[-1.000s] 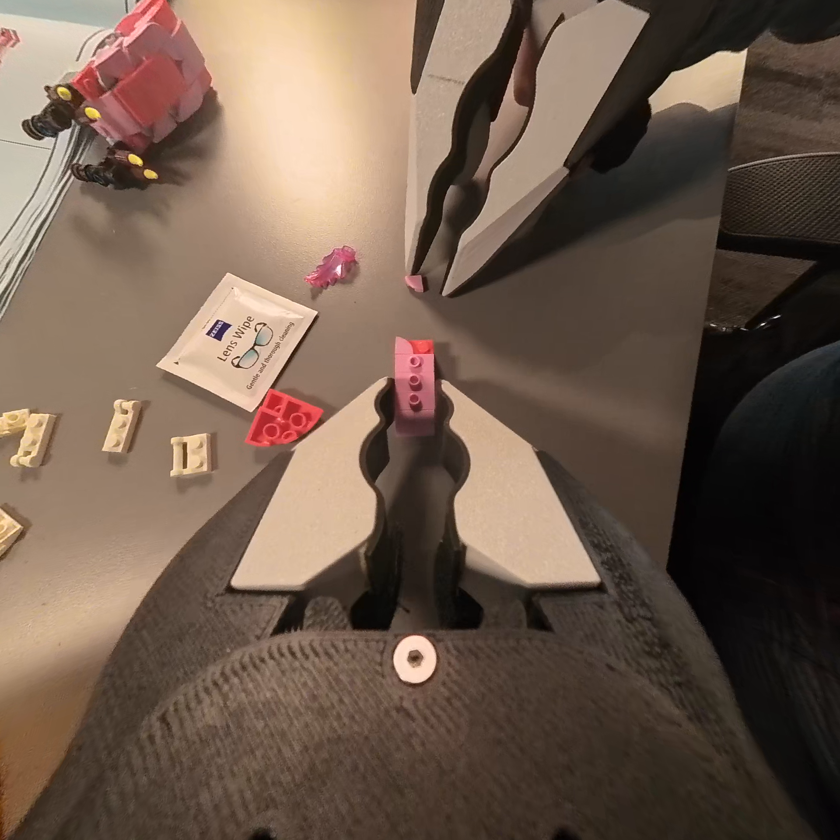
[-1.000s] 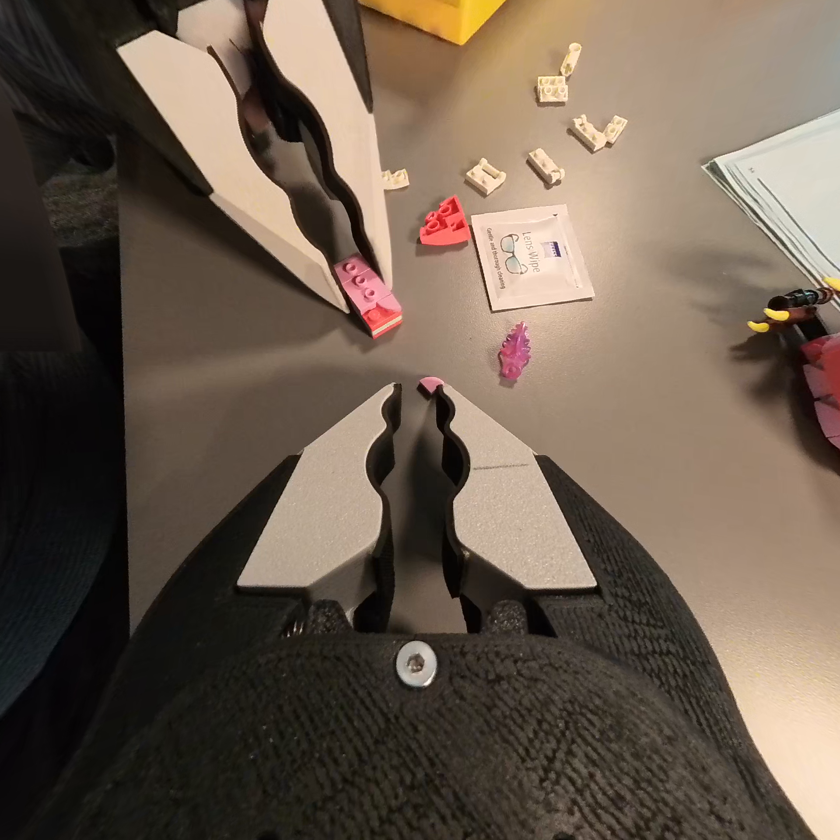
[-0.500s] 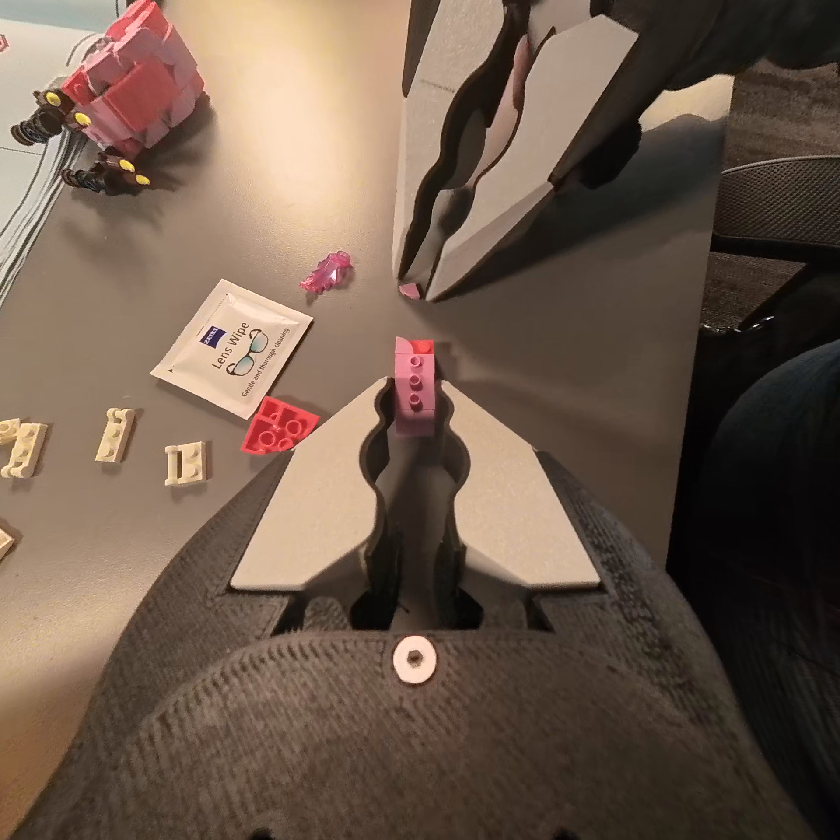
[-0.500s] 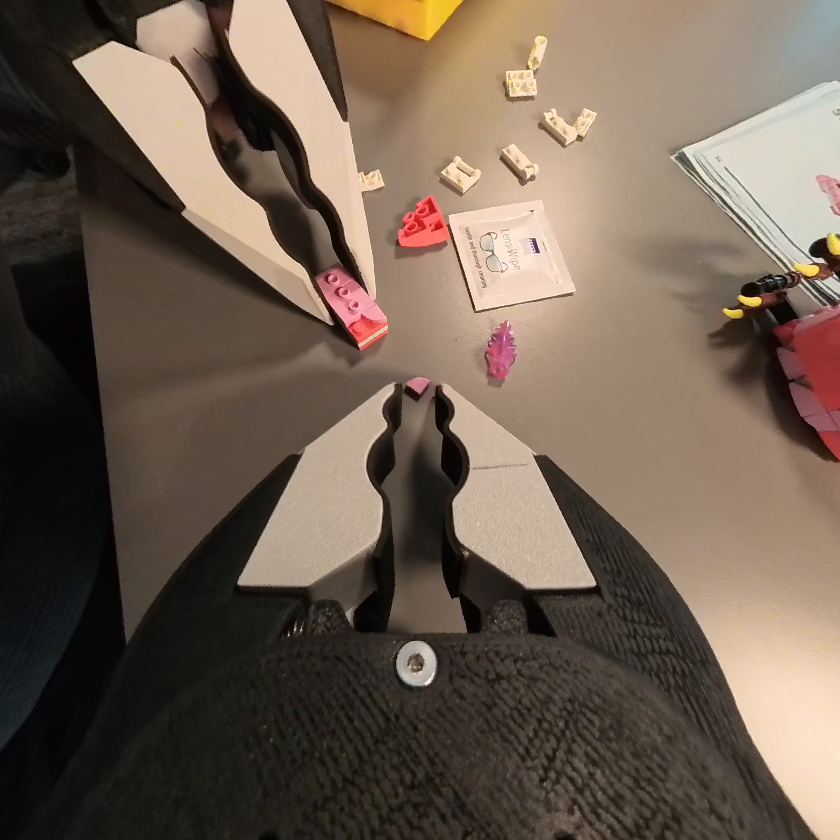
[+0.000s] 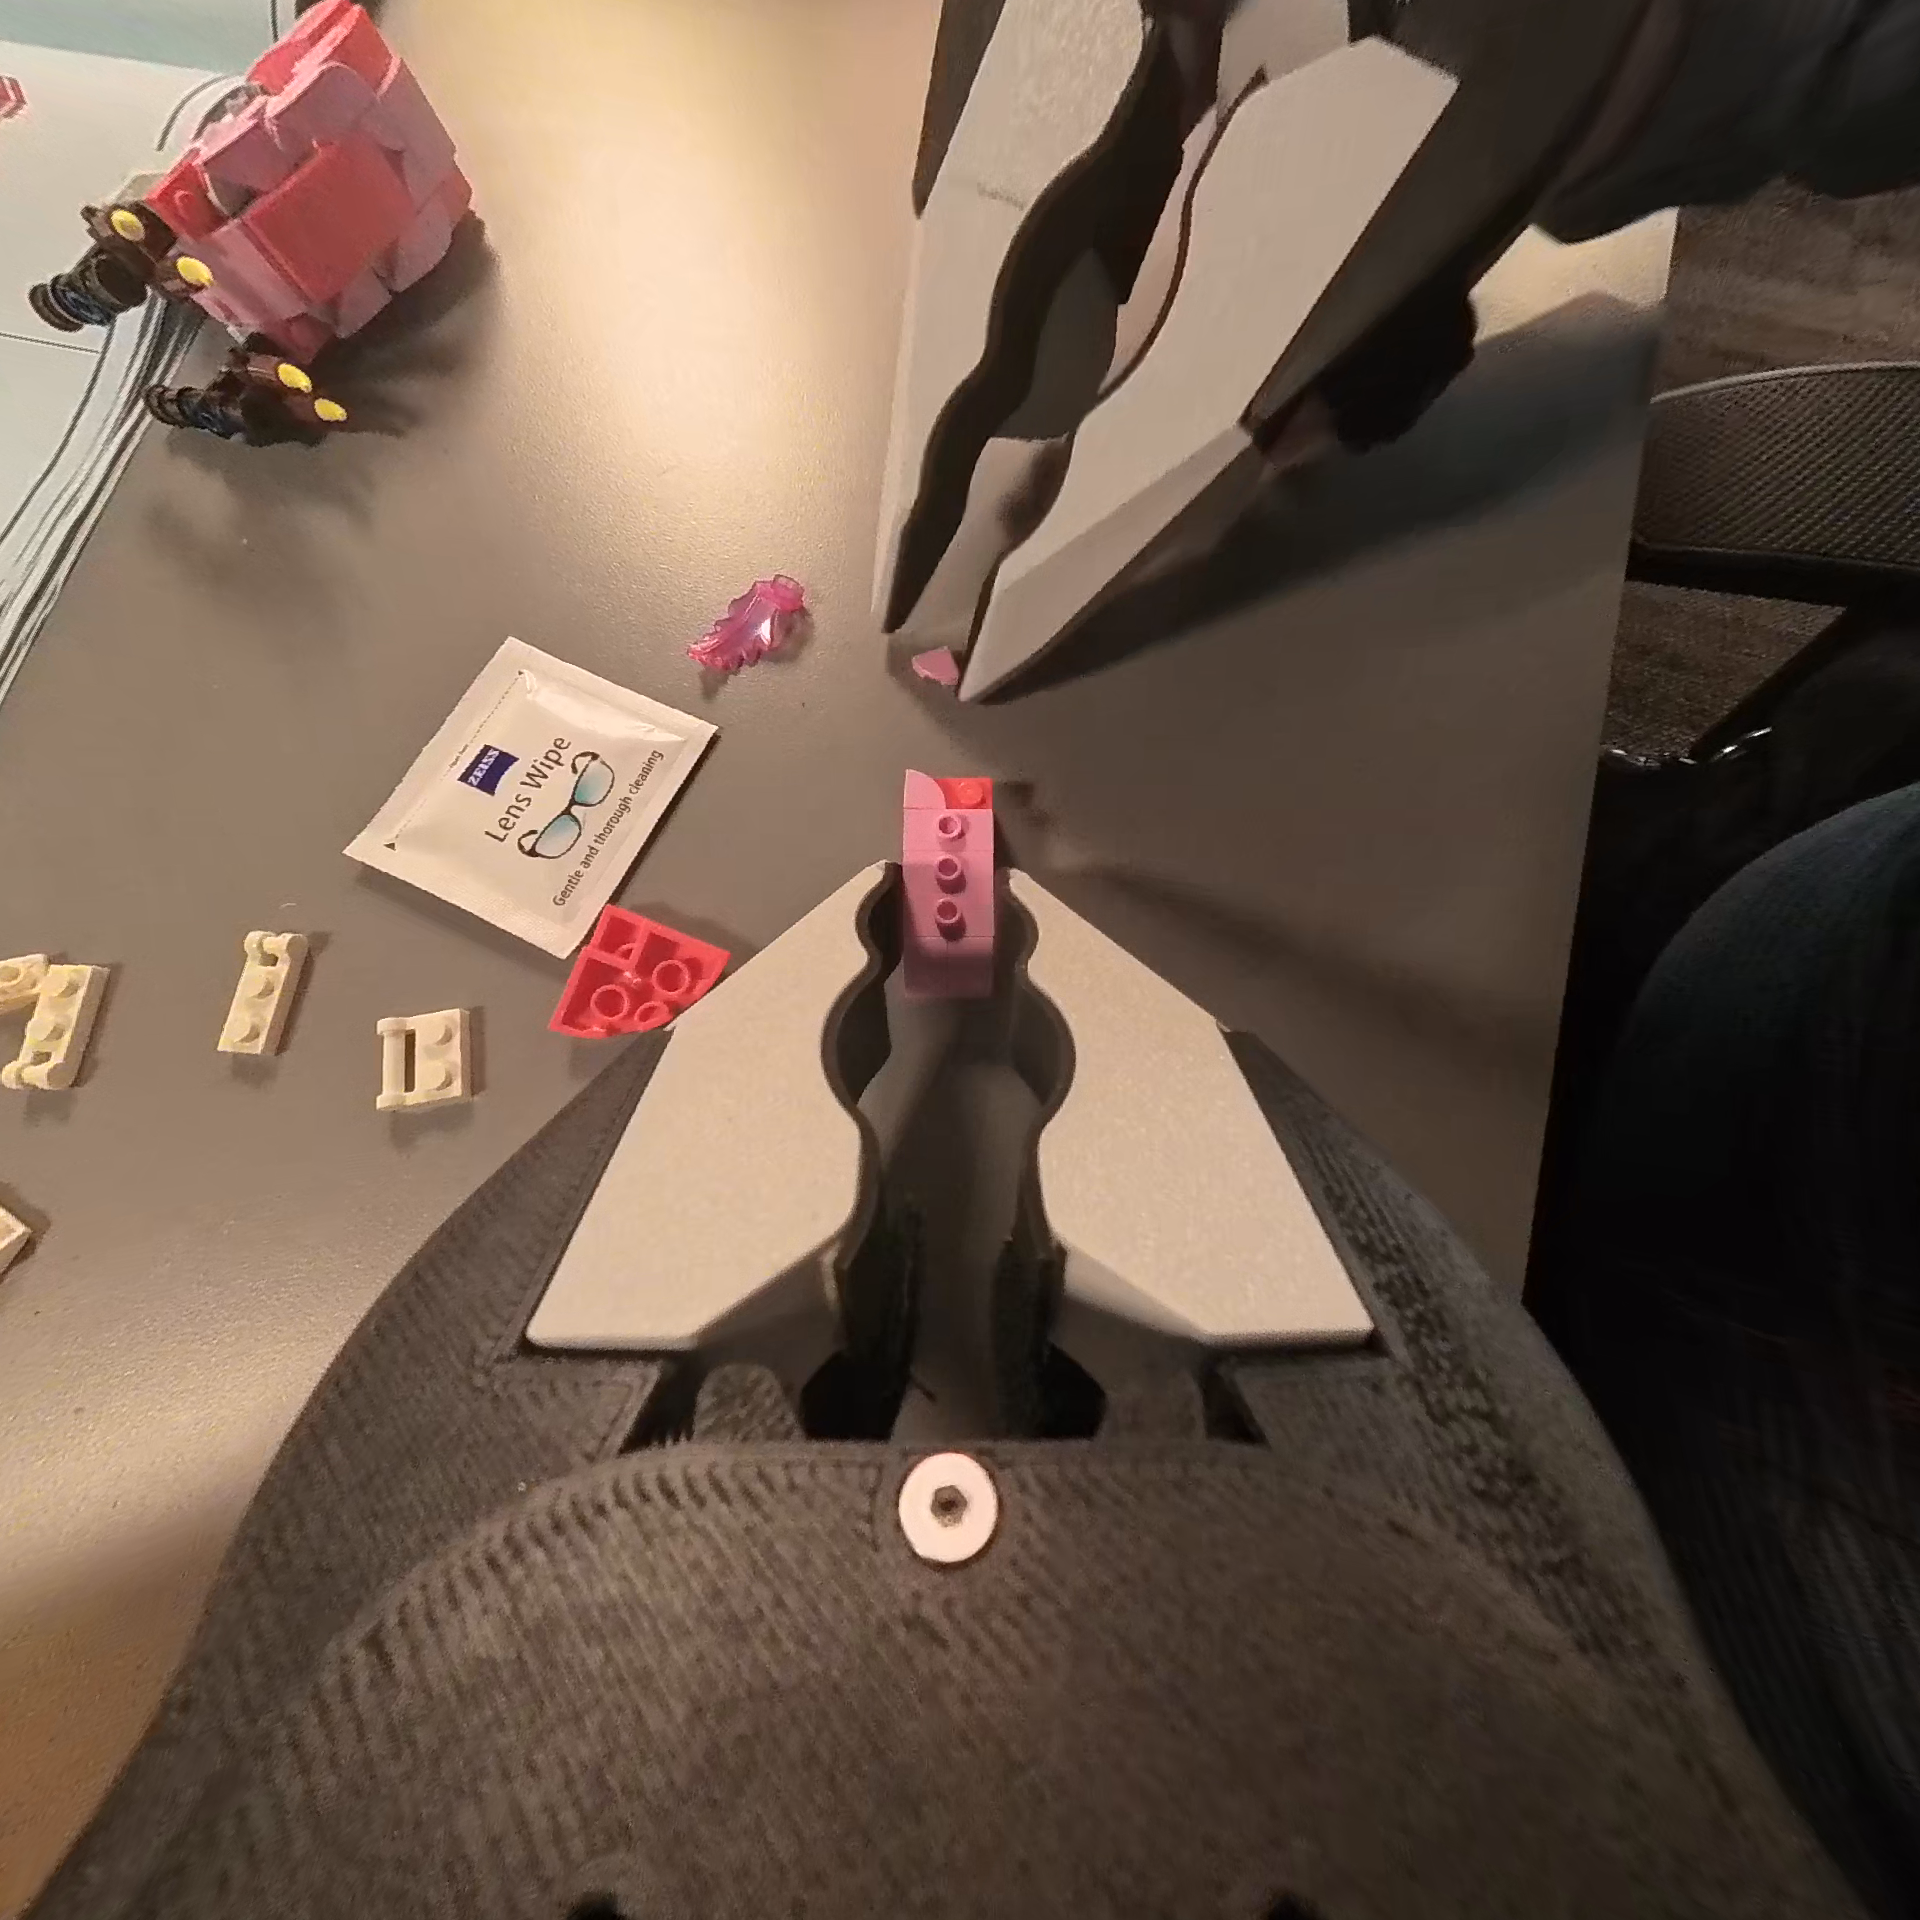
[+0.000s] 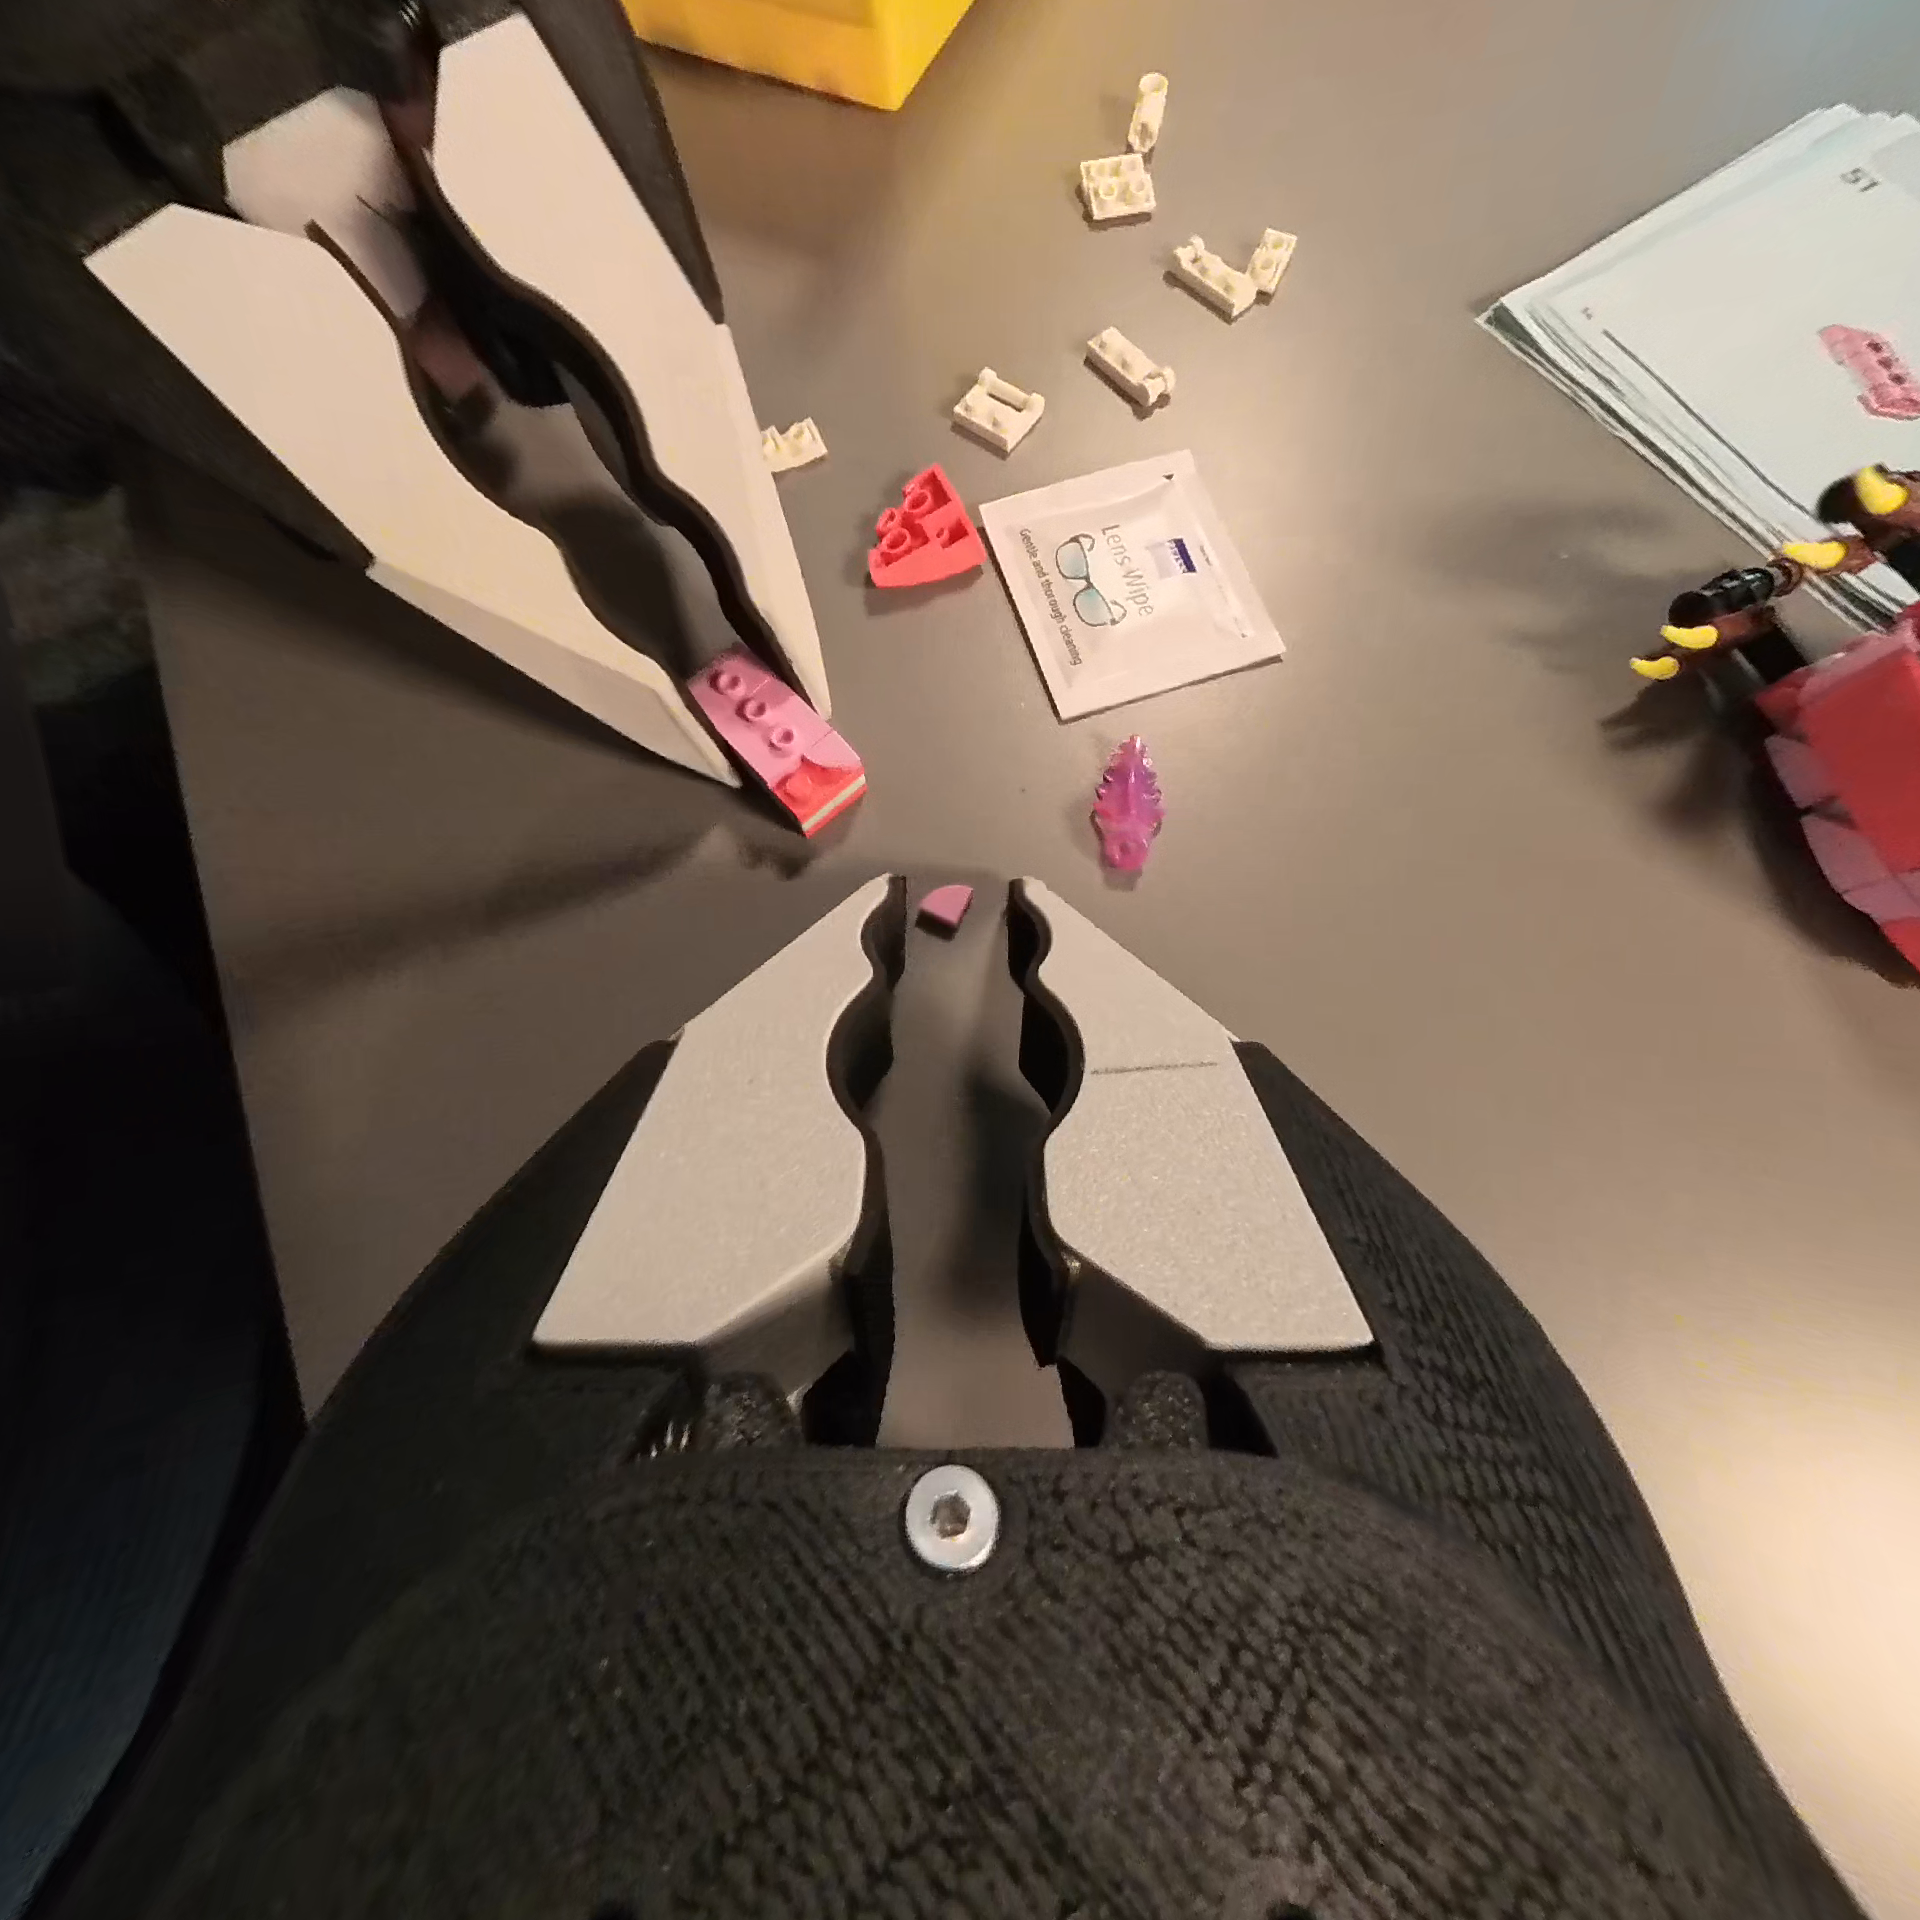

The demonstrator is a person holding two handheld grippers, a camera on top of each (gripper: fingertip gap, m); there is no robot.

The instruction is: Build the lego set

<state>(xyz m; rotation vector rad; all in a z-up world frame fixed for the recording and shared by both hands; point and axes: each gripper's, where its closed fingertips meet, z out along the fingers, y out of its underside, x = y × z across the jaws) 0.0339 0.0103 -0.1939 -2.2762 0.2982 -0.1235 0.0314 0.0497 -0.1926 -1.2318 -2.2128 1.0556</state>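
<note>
My left gripper [image 5: 948,875] is shut on a pink and red brick assembly [image 5: 945,904], held just above the grey table [image 5: 1299,935]; it also shows in the right wrist view [image 6: 769,743]. My right gripper [image 6: 954,888] is open, tips down at the table. A small pink quarter-round tile [image 6: 945,904] lies between its fingertips, with a gap on both sides. In the left wrist view the right gripper [image 5: 935,649] stands just beyond the held assembly, with the tile [image 5: 935,665] at its tips.
A white wipe sachet [image 5: 530,795], a translucent pink leaf piece [image 5: 748,623], a red wedge plate [image 5: 634,987] and several cream plates [image 5: 426,1060] lie to the left. A pink and red model [image 5: 301,239] sits on a booklet [image 6: 1714,343]. A yellow box [image 6: 810,42]. The table edge [image 5: 1590,935] is at the right. The tips of one gripper are about 5 cm away from the tips of the other. My left tips are roughly 7 cm from the white wipe sachet [image 5: 530,795]. Look for it in the right wrist view [image 6: 1118,567] too.
My right gripper's jaws have opened wider around the small pink tile, which now lies loose between them. The left gripper still holds the assembly, unmoved in the grasp.
</note>
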